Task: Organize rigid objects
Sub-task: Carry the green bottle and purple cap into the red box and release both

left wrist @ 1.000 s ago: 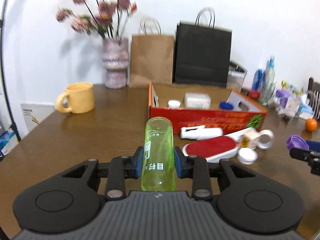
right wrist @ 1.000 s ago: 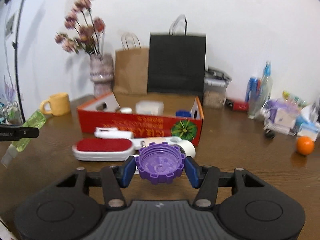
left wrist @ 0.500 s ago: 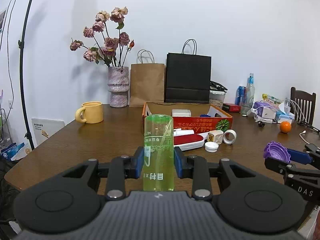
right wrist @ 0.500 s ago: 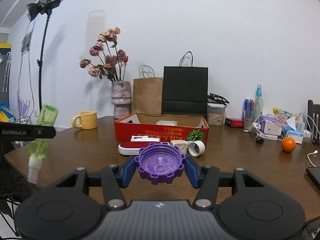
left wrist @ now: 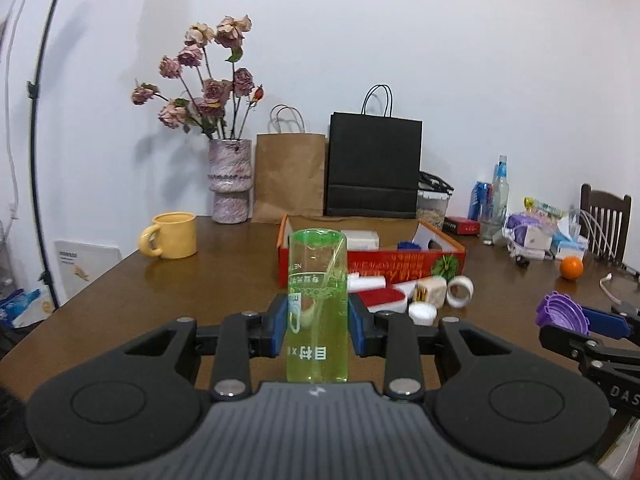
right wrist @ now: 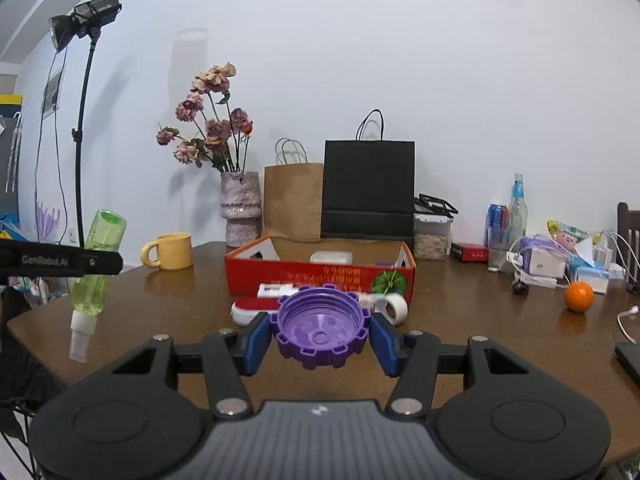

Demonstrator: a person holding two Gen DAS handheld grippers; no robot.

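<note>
Left gripper (left wrist: 318, 330) level — clamps inverted green bottle (left wrist: 317, 308).

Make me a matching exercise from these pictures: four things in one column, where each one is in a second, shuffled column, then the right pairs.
Things:
1. green spray bottle
2. purple lid
3. yellow mug
4. orange

Places:
A. on the table, near the vase
B. clamped in the right gripper
C. on the table, at the right by the clutter
D. clamped in the left gripper

Pairs: 1-D, 2-B, 3-A, 4-C
</note>
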